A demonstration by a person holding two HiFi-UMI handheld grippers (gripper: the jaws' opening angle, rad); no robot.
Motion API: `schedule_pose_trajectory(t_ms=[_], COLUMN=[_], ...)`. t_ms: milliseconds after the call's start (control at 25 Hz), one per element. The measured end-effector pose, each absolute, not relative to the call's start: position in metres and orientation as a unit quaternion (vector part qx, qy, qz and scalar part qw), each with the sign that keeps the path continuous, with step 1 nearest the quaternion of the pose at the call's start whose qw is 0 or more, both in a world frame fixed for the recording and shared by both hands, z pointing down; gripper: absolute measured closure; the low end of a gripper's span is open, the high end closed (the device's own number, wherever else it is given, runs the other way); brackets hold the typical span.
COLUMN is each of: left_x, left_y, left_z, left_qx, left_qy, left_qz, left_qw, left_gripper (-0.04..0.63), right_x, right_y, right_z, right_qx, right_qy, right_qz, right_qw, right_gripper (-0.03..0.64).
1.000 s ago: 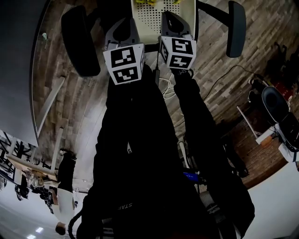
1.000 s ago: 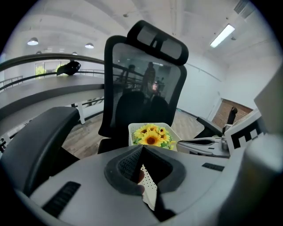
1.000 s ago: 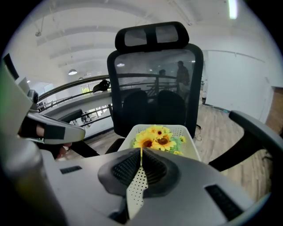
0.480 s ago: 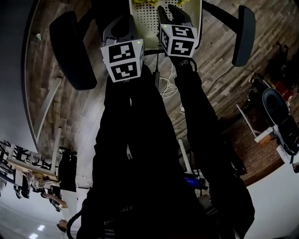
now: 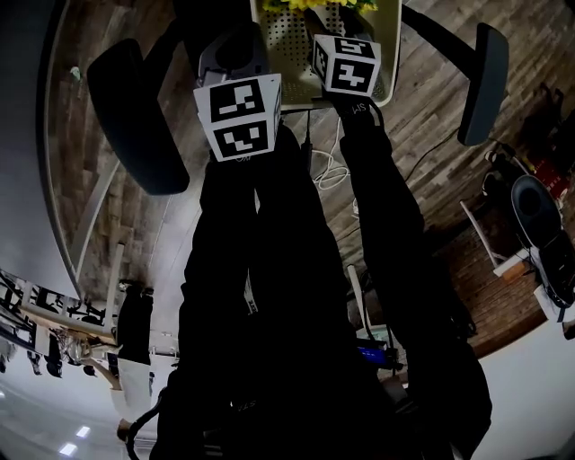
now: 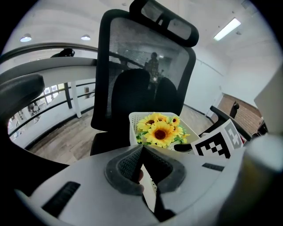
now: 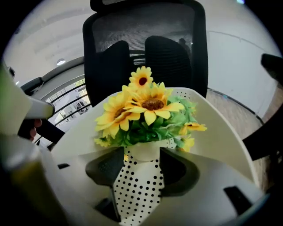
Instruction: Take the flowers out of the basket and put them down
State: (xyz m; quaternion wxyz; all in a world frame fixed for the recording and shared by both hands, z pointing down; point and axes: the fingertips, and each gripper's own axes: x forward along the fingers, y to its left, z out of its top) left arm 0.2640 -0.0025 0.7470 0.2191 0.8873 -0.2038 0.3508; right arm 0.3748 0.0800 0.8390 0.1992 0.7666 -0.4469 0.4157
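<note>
A bunch of yellow sunflowers (image 7: pixel 148 106) stands in a white perforated basket (image 7: pixel 221 132) on a black office chair. In the head view the flowers (image 5: pixel 310 4) and basket (image 5: pixel 292 54) lie at the top edge. My left gripper (image 6: pixel 142 152) is shut on the basket's thin near wall (image 6: pixel 132 121), with the flowers (image 6: pixel 160 131) just beyond it. My right gripper (image 7: pixel 142 161) reaches over the basket and its jaws are opening. The bouquet's white base sits between the tips, and the pads do not press on it. From above, both marker cubes (image 5: pixel 238 115) (image 5: pixel 346 65) cover the jaws.
The chair's mesh backrest (image 7: pixel 146 48) rises right behind the basket. Its armrests (image 5: pixel 135 117) (image 5: pixel 481 81) flank it on either side. A white cable (image 5: pixel 328 171) lies on the wooden floor below. Another chair (image 5: pixel 539 216) and clutter stand at the right.
My right gripper has moved forward over the basket, toward the flowers. The left gripper has stayed in place at the basket's edge.
</note>
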Motion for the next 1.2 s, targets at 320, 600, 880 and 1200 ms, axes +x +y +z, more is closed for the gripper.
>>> schedule_pose_trajectory(t_ms=[320, 600, 880, 1200], left_x=[0.258, 0.258, 0.259, 0.26], left_y=[-0.014, -0.018, -0.018, -0.027], left_z=[0.753, 0.751, 0.754, 0.756], left_qx=[0.887, 0.89, 0.89, 0.89], left_qy=[-0.207, -0.209, -0.211, -0.215], left_qz=[0.351, 0.343, 0.342, 0.339], left_qw=[0.217, 0.214, 0.216, 0.214], left_gripper=[0.597, 0.597, 0.597, 0.597], right_x=[0.389, 0.397, 0.411, 0.415], right_y=[0.055, 0.029, 0.007, -0.006], right_z=[0.856, 0.861, 0.865, 0.877], right_qx=[0.771, 0.79, 0.801, 0.813], right_qy=[-0.462, -0.457, -0.449, -0.435], right_qz=[0.378, 0.347, 0.345, 0.346], right_qw=[0.22, 0.215, 0.196, 0.172], right_gripper=[0.221, 0.141, 0.134, 0.133])
